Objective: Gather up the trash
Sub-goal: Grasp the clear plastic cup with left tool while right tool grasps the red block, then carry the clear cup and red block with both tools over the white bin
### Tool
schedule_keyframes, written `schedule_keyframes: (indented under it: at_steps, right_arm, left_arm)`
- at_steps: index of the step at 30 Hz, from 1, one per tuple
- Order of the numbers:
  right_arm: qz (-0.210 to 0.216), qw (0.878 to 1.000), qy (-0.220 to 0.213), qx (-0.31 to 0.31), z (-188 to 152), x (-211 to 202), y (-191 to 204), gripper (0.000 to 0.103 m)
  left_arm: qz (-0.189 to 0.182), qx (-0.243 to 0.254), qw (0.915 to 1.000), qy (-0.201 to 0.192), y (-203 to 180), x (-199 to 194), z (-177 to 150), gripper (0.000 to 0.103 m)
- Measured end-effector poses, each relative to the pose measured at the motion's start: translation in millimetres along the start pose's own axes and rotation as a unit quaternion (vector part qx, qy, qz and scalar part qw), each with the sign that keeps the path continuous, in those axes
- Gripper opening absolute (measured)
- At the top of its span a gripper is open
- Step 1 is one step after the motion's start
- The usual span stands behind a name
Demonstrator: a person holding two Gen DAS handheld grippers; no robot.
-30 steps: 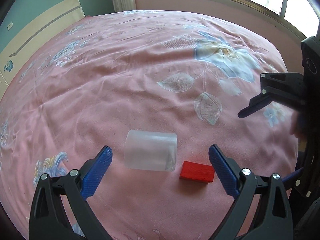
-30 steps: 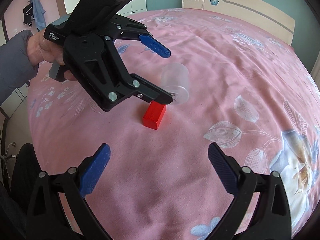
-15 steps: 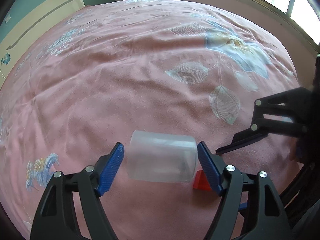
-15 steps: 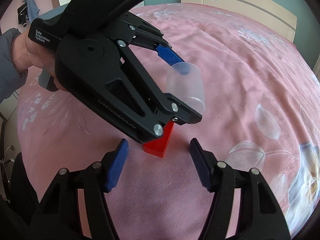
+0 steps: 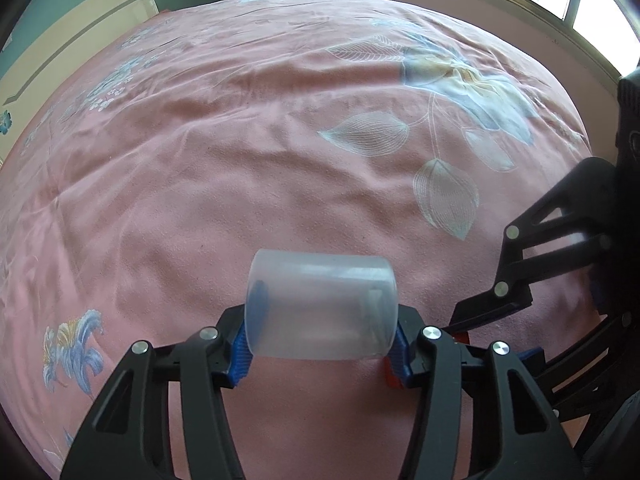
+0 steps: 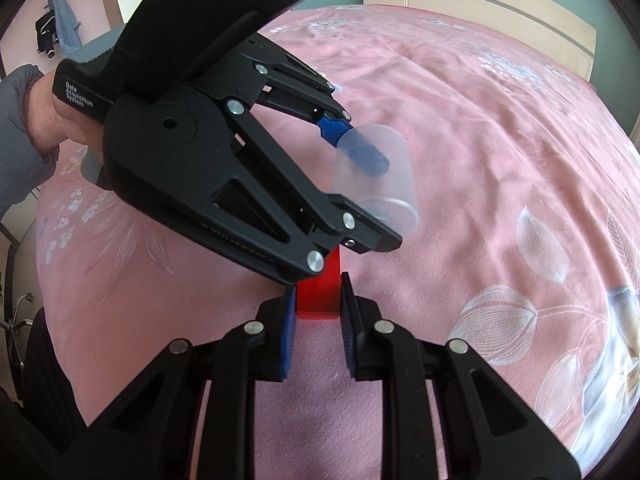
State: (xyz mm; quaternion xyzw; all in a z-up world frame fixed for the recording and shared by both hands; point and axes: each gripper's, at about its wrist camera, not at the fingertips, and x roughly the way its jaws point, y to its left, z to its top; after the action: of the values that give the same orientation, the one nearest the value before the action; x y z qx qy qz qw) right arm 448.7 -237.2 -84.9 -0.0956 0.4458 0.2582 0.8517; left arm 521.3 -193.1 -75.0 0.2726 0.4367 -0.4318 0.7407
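Cup [image 5: 322, 306]: frosted clear plastic, lying sideways on the pink bed [image 5: 240, 160], long axis left-right.
Left claw [image 5: 320, 344]: just closed, pinching cup's 2 ends.
Red block [image 6: 319, 292]: beside cup, long axis pointing away.
Right claw [image 6: 318, 320]: just closed, clamping block.

Some things hide behind the tongs and the cup

In the left wrist view the red block [image 5: 461, 337] is only a sliver, tucked behind the left gripper [image 5: 322, 350] and the see-through cup [image 5: 322, 314]. In the right wrist view the far end of the block [image 6: 320, 292] goes under the left gripper [image 6: 370, 200]. The hand [image 6: 60, 120] holding it is mostly covered, and its grey sleeve [image 6: 18, 136] runs off the edge.
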Motion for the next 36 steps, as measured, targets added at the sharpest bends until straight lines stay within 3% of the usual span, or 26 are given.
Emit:
schedule_keyframes:
  at_steps: [10,20,36]
  right_arm:
    - [0.003,1.0,0.0,-0.002,-4,-3,-2,0.021]
    - [0.005,1.0,0.002,-0.026,-9,-21,11,0.021]
    - [-0.008,0.998,0.001,-0.057,-9,-83,27,0.021]
  left_arm:
    - [0.004,-0.004,0.9999,-0.014,4,-16,-3,0.056]
    - [0.015,0.004,0.9998,-0.011,8,-49,-45,0.056]
    - [0.033,0.051,0.998,-0.02,-42,-110,-84,0.056]
